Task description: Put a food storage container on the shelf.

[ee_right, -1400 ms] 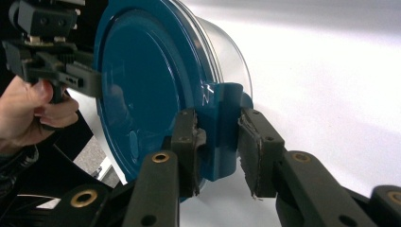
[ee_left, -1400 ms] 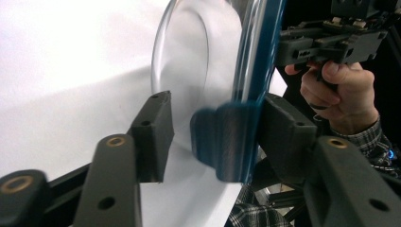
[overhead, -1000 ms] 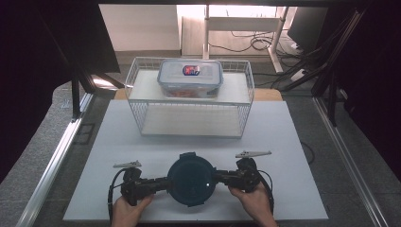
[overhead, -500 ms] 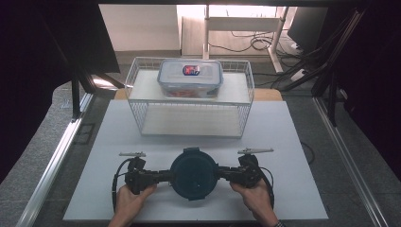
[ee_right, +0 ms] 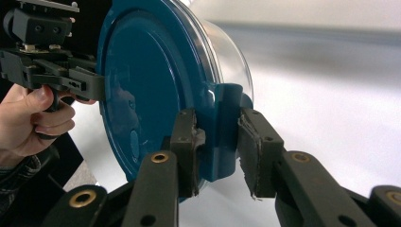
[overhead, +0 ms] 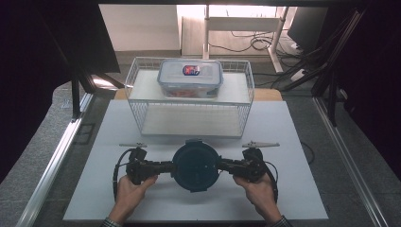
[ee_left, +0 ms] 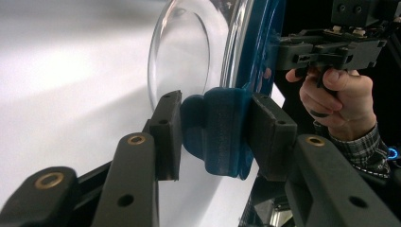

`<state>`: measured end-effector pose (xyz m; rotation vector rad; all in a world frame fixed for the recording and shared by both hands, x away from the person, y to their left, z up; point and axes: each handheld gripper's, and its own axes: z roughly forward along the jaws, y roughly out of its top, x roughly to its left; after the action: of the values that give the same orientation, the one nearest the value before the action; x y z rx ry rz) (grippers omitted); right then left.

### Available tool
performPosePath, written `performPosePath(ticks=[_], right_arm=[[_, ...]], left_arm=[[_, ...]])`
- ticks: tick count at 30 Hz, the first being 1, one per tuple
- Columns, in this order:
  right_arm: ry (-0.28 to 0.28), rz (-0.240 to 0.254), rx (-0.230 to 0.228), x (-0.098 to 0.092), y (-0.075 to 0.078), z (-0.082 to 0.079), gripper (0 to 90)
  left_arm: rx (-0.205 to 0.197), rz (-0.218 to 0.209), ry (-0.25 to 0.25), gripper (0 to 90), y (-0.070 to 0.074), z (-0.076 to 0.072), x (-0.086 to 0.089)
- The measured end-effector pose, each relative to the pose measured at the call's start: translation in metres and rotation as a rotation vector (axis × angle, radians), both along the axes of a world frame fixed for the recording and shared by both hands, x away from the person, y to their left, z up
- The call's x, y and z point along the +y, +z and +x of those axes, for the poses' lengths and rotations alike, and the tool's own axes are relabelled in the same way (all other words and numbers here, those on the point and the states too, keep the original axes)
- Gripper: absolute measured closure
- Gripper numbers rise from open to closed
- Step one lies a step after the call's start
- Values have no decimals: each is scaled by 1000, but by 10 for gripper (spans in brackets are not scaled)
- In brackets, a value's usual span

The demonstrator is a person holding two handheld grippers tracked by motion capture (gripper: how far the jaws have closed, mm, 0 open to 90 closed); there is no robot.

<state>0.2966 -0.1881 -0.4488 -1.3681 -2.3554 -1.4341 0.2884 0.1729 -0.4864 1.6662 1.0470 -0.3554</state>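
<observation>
Blue-lidded round glass container [overhead: 195, 165] is held between the two grippers, above the near part of the white table [overhead: 293, 142], in front of the wire basket [overhead: 142, 120]. Left gripper [ee_left: 215, 137] is clamped on one blue lid latch, right gripper [ee_right: 216, 146] on the opposite latch. A rectangular lidded box [overhead: 190, 78] sits on the basket's upper shelf.

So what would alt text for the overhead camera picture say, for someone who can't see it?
A person's two hands hold the left gripper and right gripper clamped on opposite sides of a round blue-lidded container above a white table. Behind stands a wire basket bearing a clear lidded food box.
</observation>
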Motion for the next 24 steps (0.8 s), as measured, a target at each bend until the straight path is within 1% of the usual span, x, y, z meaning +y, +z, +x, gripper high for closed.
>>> performPosePath(ticks=[2, 5, 7, 8, 15, 19, 22, 23, 24], right_arm=[[-6, 8, -22, -1, 9, 3, 687], [-12, 18, -47, -1, 22, 7, 687], [-14, 25, -61, 0, 31, 11, 687], [-15, 27, -65, 1, 36, 14, 686], [-13, 38, -97, 8, 70, 30, 686], [-12, 43, -115, 11, 90, 38, 686], [-10, 44, -130, 14, 109, 43, 687], [-9, 43, -140, 15, 115, 45, 686], [-9, 44, -143, 17, 124, 47, 687]], left_arm=[[-19, 4, 2, 583, 9, 4, 0], [-51, 14, 8, 583, 26, 10, 0], [-66, 21, 18, 583, 39, 14, 2], [-73, 24, 17, 583, 44, 16, 3], [-101, 26, 29, 582, 83, 32, 9], [-124, 32, 30, 582, 105, 39, 13], [-142, 32, 32, 582, 124, 44, 16], [-148, 33, 33, 583, 132, 47, 18], [-152, 33, 34, 583, 138, 49, 18]])
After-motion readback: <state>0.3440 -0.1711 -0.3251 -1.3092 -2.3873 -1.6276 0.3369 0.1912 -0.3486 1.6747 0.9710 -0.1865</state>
